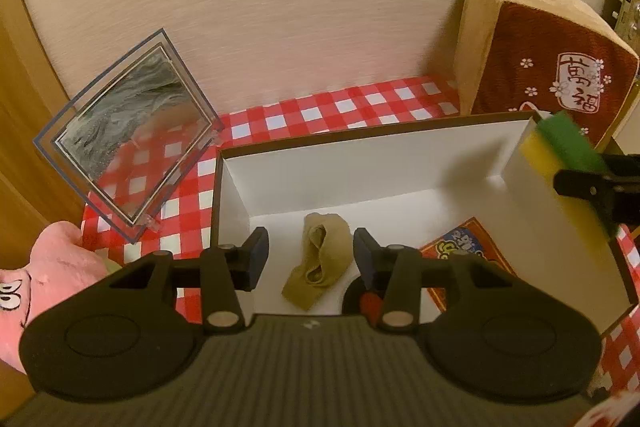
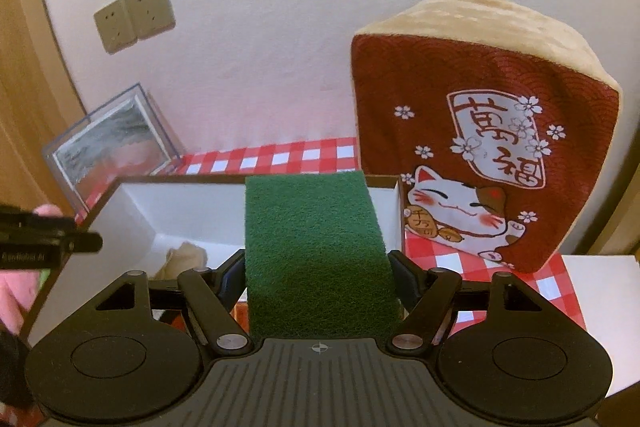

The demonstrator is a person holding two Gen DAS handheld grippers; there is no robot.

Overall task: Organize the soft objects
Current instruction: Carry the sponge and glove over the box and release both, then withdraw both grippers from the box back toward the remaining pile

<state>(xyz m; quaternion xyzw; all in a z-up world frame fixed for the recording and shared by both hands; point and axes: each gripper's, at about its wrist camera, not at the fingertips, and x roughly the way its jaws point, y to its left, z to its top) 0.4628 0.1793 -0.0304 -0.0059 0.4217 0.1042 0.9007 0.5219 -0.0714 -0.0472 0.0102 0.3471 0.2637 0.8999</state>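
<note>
My left gripper (image 1: 311, 241) is open above the white cardboard box (image 1: 360, 155). A tan sock (image 1: 318, 259) lies crumpled on the box floor, below the gap between the blue pads and touching neither. My right gripper (image 2: 316, 263) is shut on a green-and-yellow sponge (image 2: 316, 227), green scouring side up, held over the box's near right part. In the left wrist view the sponge (image 1: 560, 147) hangs above the box's right wall. The sock (image 2: 182, 259) shows partly behind my right gripper's left finger.
A red lucky-cat cushion (image 2: 480, 147) leans on the wall behind the box, on the right. A clear acrylic frame (image 1: 128, 147) stands tilted at the left. A pink plush (image 1: 52, 275) sits at the near left. A red printed packet (image 1: 468, 247) lies in the box. Red checked cloth (image 1: 320, 111) covers the table.
</note>
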